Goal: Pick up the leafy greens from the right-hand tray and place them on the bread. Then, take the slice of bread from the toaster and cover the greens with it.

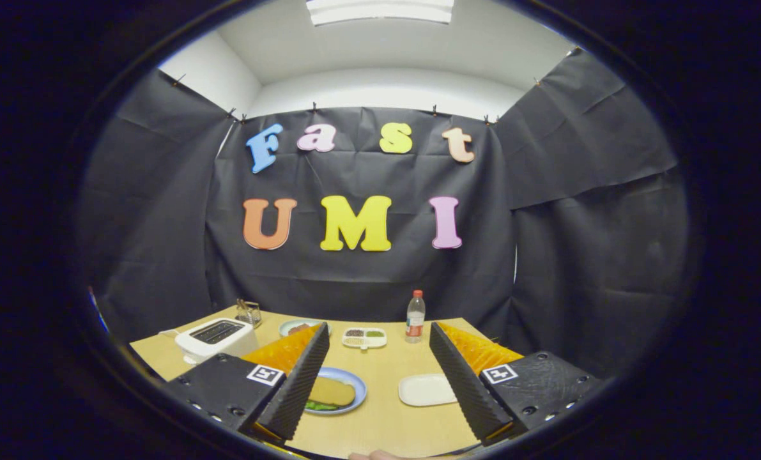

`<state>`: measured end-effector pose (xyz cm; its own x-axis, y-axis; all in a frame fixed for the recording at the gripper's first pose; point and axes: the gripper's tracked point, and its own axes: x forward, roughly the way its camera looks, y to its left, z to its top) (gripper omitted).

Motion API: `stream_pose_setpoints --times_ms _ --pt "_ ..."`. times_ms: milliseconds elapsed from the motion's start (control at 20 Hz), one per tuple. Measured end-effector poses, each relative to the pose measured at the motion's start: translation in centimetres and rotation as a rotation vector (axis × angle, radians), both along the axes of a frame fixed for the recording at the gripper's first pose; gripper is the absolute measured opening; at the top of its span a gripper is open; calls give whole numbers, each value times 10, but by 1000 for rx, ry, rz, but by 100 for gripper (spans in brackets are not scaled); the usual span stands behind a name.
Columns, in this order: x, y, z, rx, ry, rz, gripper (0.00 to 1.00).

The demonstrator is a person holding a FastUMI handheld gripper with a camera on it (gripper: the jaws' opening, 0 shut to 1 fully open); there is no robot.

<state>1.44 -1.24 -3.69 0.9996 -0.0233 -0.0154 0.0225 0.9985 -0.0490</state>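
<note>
The fingers (377,383) are spread wide, holding nothing. Between them sits the blue plate (354,381) with bread (332,391) on greens (319,406); bare worktop (380,415) lies beside the plate.

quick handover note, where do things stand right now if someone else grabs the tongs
Tongs: open, holding nothing, raised over the table.
Blue plate, between the fingers by the left one: a slice of bread lies on top, with greens peeking out beneath it.
White tray, near the right finger: bare.
Toaster, beyond the left finger: its slots look dark; no bread sticks up.
Done: greens placed and covered, by the look of it.
Left: nothing obvious; check the stack.
</note>
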Motion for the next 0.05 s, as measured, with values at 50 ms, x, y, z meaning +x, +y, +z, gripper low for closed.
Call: stream_pose_setpoints --times_ms 50 --pt "3 0 -1 6 7 11 96"
